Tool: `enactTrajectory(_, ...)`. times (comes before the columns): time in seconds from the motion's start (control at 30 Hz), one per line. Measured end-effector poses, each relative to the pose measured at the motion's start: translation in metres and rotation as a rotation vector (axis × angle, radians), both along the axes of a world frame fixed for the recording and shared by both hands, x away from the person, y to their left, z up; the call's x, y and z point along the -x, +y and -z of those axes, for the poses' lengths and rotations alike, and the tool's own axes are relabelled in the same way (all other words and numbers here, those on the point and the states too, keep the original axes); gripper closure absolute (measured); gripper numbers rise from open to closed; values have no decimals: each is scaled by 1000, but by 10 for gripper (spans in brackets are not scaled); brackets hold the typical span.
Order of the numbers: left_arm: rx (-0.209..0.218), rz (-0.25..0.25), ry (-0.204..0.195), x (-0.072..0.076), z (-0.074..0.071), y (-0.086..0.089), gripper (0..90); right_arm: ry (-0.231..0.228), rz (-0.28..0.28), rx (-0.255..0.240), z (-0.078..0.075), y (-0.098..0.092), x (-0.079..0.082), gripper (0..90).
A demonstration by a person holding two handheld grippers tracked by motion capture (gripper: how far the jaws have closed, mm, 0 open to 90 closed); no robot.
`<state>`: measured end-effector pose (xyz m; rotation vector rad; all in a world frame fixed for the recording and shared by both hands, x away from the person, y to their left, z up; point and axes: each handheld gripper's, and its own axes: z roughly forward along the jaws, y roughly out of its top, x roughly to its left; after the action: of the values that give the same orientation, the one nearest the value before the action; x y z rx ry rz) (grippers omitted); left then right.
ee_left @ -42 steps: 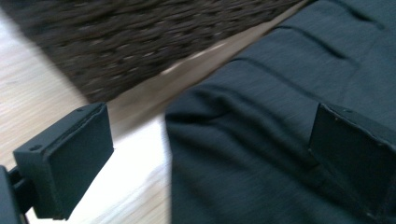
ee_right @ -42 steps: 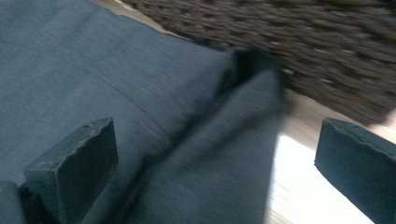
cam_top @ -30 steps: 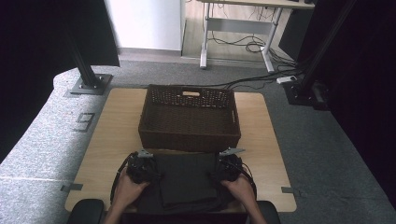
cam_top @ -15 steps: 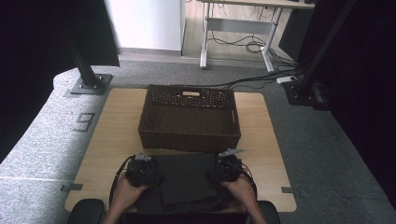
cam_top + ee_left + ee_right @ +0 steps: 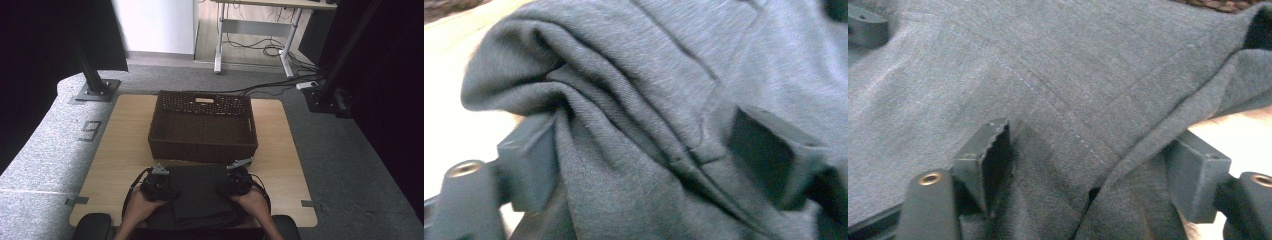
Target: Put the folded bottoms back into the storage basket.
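Looked forward and down from high above the near edge of the worktop [image 5: 125, 150], taking in the basket [image 5: 202, 125] beyond the folded grey cloth [image 5: 200, 192]. Rode on the left gripper [image 5: 644, 160], pressed close against that cloth's bunched edge. Rode on the right gripper [image 5: 1093, 170], equally close at the opposite edge. Shared the cloth across all three views.

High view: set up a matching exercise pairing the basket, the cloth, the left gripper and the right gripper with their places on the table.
Things:
1. basket
2. cloth
3. left gripper
4. right gripper

Places:
A. at the cloth's right edge
B. at the table's near edge, between the grippers
C. at the cloth's left edge
D. mid-table, beyond the cloth

Pairs: 1-D, 2-B, 3-C, 4-A
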<state>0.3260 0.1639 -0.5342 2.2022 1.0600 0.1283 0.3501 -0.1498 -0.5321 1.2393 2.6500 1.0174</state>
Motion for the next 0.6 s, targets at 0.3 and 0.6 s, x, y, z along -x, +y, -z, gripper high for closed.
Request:
enactTrajectory(0.3, 70, 10, 11, -3, 2, -5, 392, 109, -8, -158, 5, -5, -4, 544)
enactTrajectory(0.6, 170, -5, 43, -6, 7, 2, 585, 113, 27, -164, 5, -2, 0, 631)
